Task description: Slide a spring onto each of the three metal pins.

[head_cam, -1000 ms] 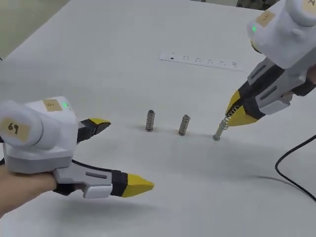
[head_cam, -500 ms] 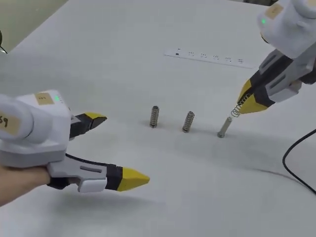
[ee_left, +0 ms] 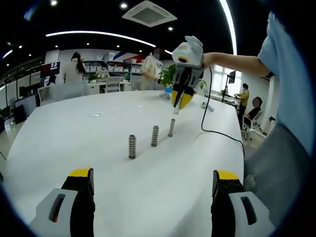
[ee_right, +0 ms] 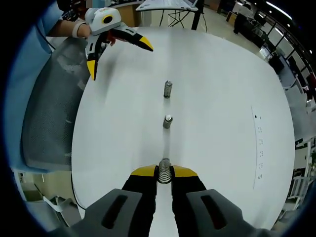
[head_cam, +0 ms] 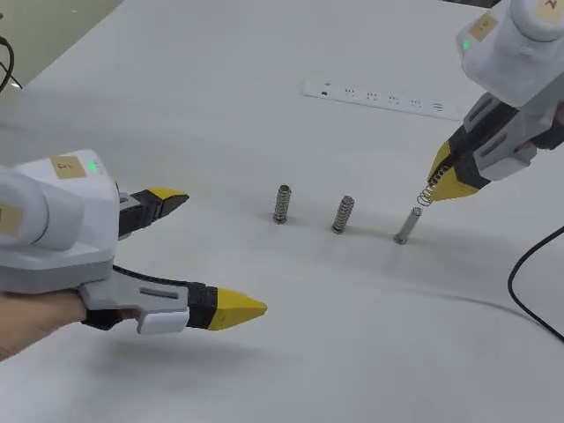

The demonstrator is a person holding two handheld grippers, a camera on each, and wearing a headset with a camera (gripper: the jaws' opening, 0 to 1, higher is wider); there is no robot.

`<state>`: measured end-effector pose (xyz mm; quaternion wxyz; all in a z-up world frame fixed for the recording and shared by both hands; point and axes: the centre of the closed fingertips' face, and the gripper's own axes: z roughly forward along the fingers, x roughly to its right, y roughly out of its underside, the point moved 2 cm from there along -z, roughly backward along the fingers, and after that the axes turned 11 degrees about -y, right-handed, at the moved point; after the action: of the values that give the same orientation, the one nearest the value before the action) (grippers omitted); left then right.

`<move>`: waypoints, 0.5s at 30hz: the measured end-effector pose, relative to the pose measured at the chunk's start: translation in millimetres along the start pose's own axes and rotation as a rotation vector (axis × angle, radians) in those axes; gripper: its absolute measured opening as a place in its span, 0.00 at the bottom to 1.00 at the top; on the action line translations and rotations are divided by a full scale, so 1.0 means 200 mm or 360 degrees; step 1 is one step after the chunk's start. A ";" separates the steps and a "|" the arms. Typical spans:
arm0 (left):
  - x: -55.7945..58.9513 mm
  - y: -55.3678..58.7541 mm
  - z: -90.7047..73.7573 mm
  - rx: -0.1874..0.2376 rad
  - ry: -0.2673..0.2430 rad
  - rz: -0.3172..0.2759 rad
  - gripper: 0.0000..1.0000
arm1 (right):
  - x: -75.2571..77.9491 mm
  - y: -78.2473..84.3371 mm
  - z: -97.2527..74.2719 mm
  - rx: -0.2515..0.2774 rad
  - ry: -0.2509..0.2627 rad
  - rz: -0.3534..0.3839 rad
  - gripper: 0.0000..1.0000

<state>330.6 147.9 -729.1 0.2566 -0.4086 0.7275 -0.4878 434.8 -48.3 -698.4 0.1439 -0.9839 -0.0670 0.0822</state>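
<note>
Right gripper pinches a coiled wire spring just above the bare metal pin; left gripper gapes wide, its tan label unreadable.

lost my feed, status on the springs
Right gripper shut on spring, over bare pin. Left gripper open, off to the side. Other two pins sprung. Nothing between spring and pin.

— What does the room round you look like?
— You stand at a wide white bench with a white power strip lying on its far side.
— And beyond it?
— An open office: long curved light strips and a square ceiling vent overhead, desks and a green plant at the back.
</note>
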 end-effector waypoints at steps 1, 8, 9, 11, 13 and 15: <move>0.00 0.00 0.00 0.0012 -0.0002 0.0007 0.98 | 0.00 0.00 0.00 -0.0003 0.0000 -0.0001 0.08; -0.01 0.01 -0.01 0.0007 -0.0012 -0.0004 0.98 | 0.00 0.00 0.03 -0.0018 -0.0014 -0.0004 0.08; -0.01 0.01 -0.01 0.0009 -0.0013 -0.0005 0.98 | 0.01 0.00 0.03 -0.0022 -0.0016 -0.0004 0.08; -0.01 0.01 -0.01 0.0011 -0.0017 -0.0009 0.98 | 0.02 0.00 0.04 -0.0046 -0.0011 -0.0016 0.08; -0.02 0.01 -0.01 0.0016 -0.0019 -0.0010 0.98 | 0.02 0.01 0.04 -0.0043 -0.0013 -0.0011 0.08; -0.02 0.01 -0.01 0.0020 -0.0022 -0.0009 0.98 | 0.03 0.00 0.05 -0.0045 -0.0019 -0.0006 0.08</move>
<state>330.0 152.9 -729.4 0.2627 -0.4124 0.7214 -0.4904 439.1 -45.7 -708.6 0.1297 -0.9852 -0.0708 0.0869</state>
